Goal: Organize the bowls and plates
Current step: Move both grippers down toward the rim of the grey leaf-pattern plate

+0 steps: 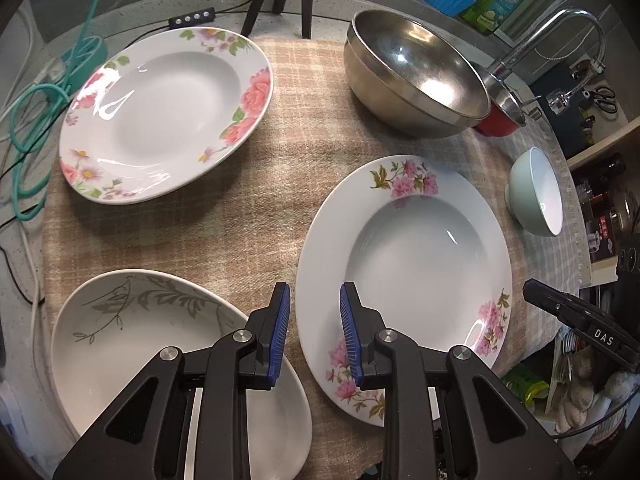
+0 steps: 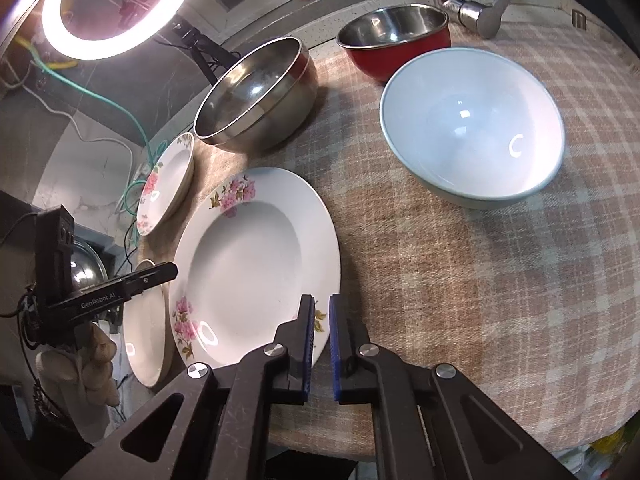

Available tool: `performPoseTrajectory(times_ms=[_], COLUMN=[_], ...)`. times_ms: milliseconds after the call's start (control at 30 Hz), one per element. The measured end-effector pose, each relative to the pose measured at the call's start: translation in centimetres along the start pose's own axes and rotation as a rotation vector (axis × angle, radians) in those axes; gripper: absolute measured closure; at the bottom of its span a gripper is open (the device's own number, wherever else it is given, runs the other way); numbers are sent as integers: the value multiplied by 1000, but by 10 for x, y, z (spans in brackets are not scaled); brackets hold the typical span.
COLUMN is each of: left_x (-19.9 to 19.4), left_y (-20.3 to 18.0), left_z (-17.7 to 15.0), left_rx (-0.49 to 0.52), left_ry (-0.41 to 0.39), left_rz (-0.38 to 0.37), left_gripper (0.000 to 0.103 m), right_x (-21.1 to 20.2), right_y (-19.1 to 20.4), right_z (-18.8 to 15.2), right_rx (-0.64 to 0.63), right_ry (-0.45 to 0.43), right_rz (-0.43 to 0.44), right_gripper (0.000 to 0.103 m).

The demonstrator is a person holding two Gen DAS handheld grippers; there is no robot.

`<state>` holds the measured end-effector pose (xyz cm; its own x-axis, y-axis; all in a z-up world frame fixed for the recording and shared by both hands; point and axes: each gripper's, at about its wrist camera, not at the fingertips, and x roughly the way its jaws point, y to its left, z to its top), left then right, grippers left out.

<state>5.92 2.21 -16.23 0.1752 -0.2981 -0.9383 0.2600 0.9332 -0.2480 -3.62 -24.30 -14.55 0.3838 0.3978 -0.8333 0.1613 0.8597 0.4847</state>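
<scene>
- While nothing was stacked yet, the pink-flowered plate (image 1: pixel 404 280) lay at 6 o'clock from the steel bowl (image 1: pixel 416 76).
- Left tongs (image 1: pixel 314 332) narrowly parted astride its rim; right tongs (image 2: pixel 321 344) nearly shut, rim between them, grip uncertain.

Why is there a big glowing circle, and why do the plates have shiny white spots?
In the right wrist view, the ring light glares white, washing out that corner. In the left wrist view, its reflections streak the pink-rose plate; the fisheye bends the checked cloth's edges.

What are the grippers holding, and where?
The right gripper pinches the pink-flowered plate by its near rim. The left gripper straddles the plate's left rim; whether it grips cannot be told.
</scene>
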Motion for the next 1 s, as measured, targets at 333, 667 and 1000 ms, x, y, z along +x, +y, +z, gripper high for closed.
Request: performPoseTrajectory(times_ms=[333,667,1000], left_x=[7,13,13], left_y=[0,-2,-5], left_z=[4,7,8], left_rx=[-11,-2,10], left_ry=[17,38,37], left_rz=[2,5,16], left_gripper=[79,79,79], right_x=[12,20,27], right_y=[-10,-13,-15], right_z=[8,9,10], right_rx=[41,28,40], right_ry=[34,54,74], right_rz=[37,36,60], right_gripper=[97,94,93])
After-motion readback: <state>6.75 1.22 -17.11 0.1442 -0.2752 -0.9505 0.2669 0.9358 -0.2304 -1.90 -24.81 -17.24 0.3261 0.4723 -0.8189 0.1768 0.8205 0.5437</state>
